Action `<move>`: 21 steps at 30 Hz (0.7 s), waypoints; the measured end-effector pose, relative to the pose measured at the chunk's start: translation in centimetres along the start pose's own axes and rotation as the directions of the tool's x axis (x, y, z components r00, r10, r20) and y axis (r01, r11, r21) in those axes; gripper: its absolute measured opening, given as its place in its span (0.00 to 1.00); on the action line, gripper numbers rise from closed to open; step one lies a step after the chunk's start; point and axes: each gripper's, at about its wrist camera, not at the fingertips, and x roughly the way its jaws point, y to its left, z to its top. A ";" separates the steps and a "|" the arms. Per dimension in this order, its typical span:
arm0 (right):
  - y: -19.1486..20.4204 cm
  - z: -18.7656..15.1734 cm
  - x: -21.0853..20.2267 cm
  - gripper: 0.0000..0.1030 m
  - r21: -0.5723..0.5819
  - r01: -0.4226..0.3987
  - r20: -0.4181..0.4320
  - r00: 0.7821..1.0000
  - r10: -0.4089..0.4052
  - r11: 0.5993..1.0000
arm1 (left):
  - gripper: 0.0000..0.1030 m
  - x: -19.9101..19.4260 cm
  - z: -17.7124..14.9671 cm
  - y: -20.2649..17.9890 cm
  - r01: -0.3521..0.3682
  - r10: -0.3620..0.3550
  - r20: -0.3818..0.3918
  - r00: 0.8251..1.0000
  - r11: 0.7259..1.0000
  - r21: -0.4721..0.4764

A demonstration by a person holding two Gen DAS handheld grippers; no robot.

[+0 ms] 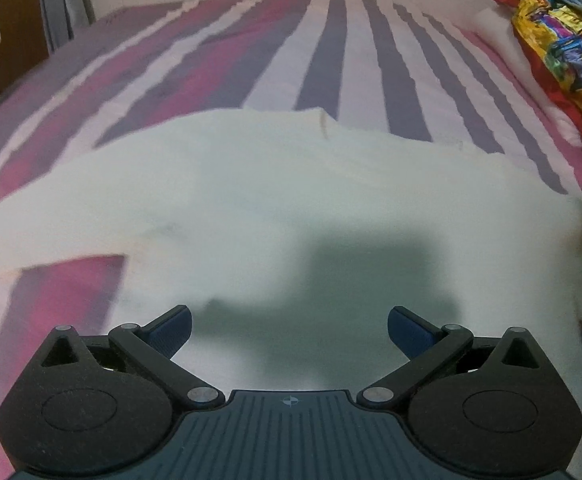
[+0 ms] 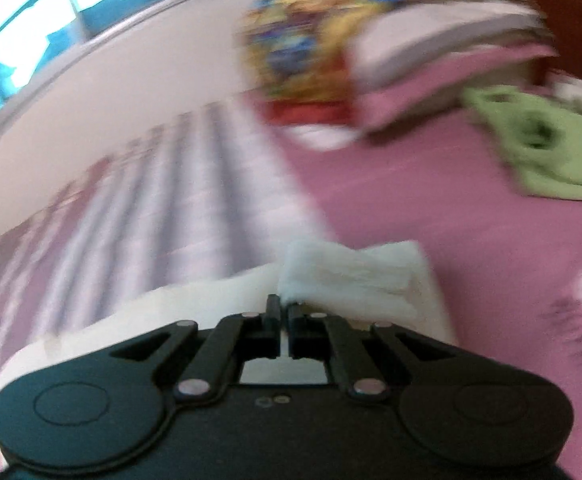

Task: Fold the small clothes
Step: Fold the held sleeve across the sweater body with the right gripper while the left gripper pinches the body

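My right gripper (image 2: 284, 307) pinched tight on white garment (image 2: 355, 280) corner; left gripper (image 1: 289, 326) wide, empty above it. Thin grip may slip mid-fold, bunching cloth.

no text can be read; the print on the colourful packet (image 1: 563, 60) is too blurred.

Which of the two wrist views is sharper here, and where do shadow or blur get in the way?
Left wrist view: fairly sharp, fisheye-bowed stripes; the open left gripper casts a dark shadow on the white garment. Right wrist view: heavy motion smear over the bedspread, colourful bundle and green garment; only the right gripper, shut on white cloth, stays crisp.
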 end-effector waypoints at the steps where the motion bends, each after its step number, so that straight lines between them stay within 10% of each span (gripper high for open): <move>1: 2.2 -0.7 0.2 0.04 -0.028 -0.047 -0.018 0.999 0.047 0.998 | 1.00 -0.2 0.0 0.7 0.001 -0.001 0.010 1.000 1.000 0.002; 6: 10.4 -5.5 2.5 0.06 -0.107 -0.245 -0.180 0.958 0.223 0.964 | 1.00 -0.6 0.2 4.7 -0.031 0.032 0.041 0.999 0.999 -0.041; 10: 12.5 -8.7 4.2 0.54 -0.099 -0.298 -0.296 0.920 0.258 0.949 | 1.00 -0.2 0.4 6.5 0.049 -0.047 0.022 0.999 0.994 -0.102; 21: 5.4 -6.3 -1.7 0.57 -0.082 -0.163 -0.143 0.978 0.150 0.983 | 1.00 1.0 1.3 -1.6 0.332 -0.337 -0.020 0.941 0.936 -0.121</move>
